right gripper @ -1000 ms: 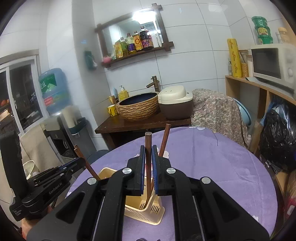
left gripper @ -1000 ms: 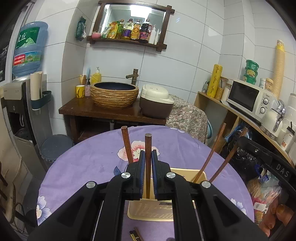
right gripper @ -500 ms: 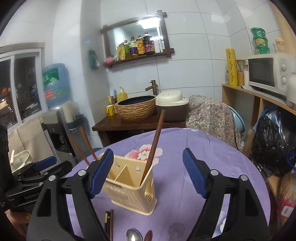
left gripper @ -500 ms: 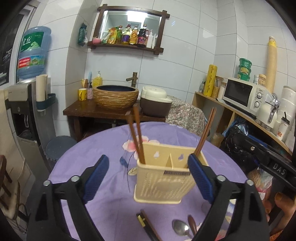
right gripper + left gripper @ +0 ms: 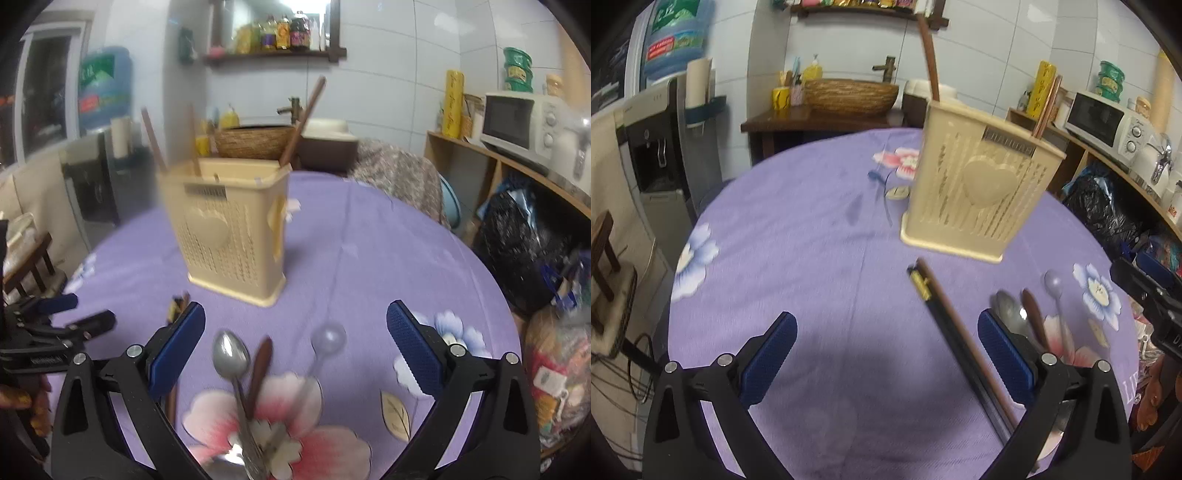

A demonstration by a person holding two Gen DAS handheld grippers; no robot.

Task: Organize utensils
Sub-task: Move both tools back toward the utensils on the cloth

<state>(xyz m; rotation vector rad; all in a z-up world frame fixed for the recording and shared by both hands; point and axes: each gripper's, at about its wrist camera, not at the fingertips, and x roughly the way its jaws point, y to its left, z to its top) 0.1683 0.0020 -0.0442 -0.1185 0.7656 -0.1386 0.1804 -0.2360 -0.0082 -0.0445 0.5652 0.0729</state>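
Beige holder (image 5: pixel 231 232) upright; spoons (image 5: pixel 231 356), chopsticks (image 5: pixel 955 332) flat.

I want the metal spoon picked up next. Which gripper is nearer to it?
Right. The right gripper, jaws opening, frames the metal spoon, which lies between its fingers. The left gripper is beside it: the spoon lies just outside its right finger, with the dark chopsticks between its fingers instead.
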